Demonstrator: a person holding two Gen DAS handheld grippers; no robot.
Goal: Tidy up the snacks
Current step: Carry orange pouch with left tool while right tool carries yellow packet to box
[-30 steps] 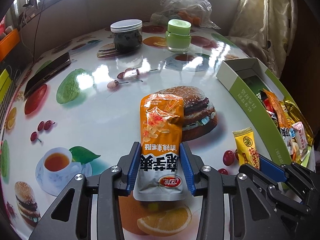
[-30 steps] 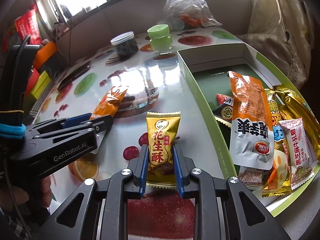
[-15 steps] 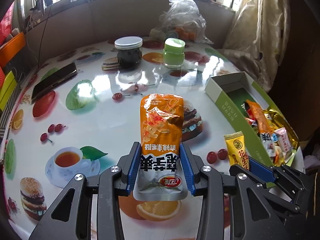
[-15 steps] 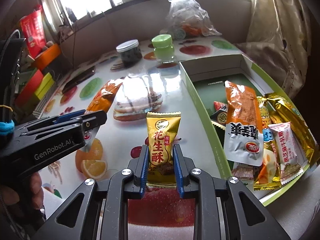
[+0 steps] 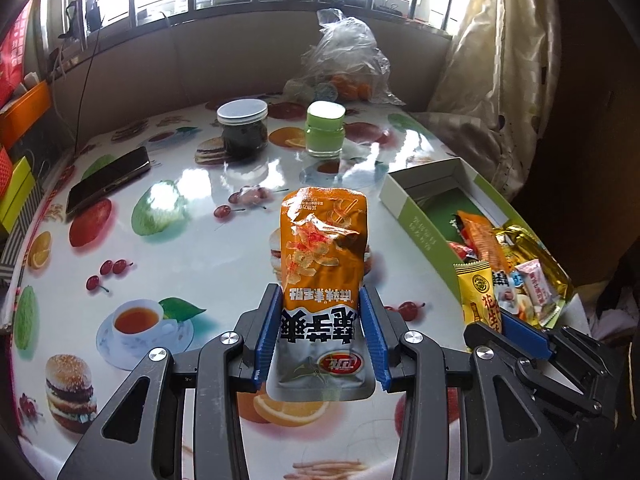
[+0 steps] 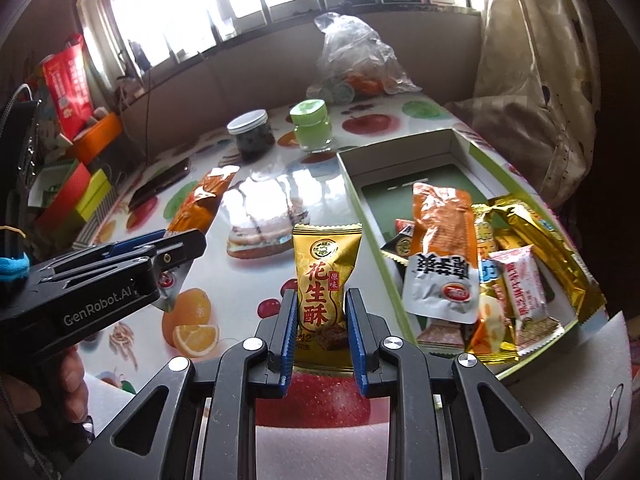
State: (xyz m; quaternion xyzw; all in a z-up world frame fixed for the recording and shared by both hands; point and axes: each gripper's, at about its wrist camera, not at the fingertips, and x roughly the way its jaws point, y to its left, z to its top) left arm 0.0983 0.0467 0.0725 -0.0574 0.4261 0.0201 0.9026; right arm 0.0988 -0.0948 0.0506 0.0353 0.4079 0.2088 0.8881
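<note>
Two snacks leave the fruit-print table (image 5: 192, 256) together: both grippers have risen over the last second. The left gripper (image 5: 320, 330) stays clamped on the orange packet (image 5: 322, 248), the right gripper (image 6: 320, 316) on the small gold peanut-candy packet (image 6: 322, 280). Both apparently head for the green box (image 6: 370, 216) at right, already half full; its far end looks free.

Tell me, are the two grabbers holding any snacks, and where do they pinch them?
Yes. The left gripper pinches an orange snack packet by its silver bottom end. The right gripper pinches a yellow candy packet by its lower half.
</note>
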